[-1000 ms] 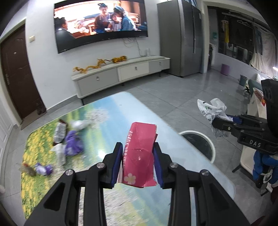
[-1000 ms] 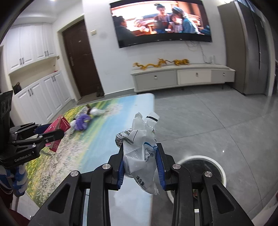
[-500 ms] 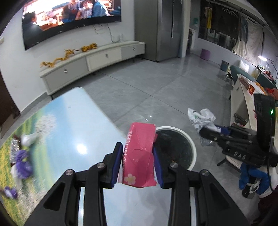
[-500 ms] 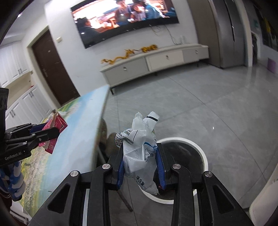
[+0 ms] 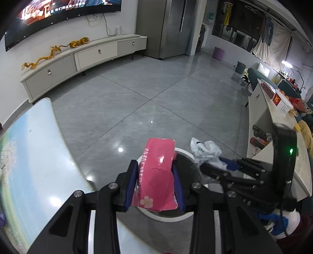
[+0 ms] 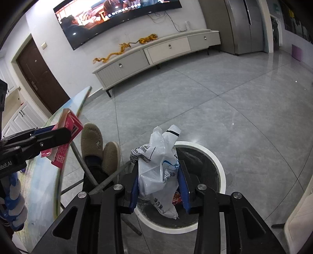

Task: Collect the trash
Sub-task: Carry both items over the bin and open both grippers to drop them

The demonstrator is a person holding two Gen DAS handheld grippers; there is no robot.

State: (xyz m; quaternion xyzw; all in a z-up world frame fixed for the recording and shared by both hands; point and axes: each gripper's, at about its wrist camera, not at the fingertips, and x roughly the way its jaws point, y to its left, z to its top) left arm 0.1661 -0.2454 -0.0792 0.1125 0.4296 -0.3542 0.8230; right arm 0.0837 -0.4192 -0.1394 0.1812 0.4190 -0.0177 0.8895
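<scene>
Over the grey tiled floor [image 6: 244, 101] of a living room with a TV [image 6: 117, 17] and low cabinet [image 6: 156, 52], beside the table [image 5: 29, 156], both grippers are hanging above the round bin [image 6: 219, 168], so the drop step is under way. The right gripper [image 6: 159, 185] is opening around the white bag [image 6: 156, 162], which is sitting between its jaws over the bin. The left gripper [image 5: 154, 187] is gripping the pink box [image 5: 156, 172] narrowly above the rim, and next it likely needs releasing too.
</scene>
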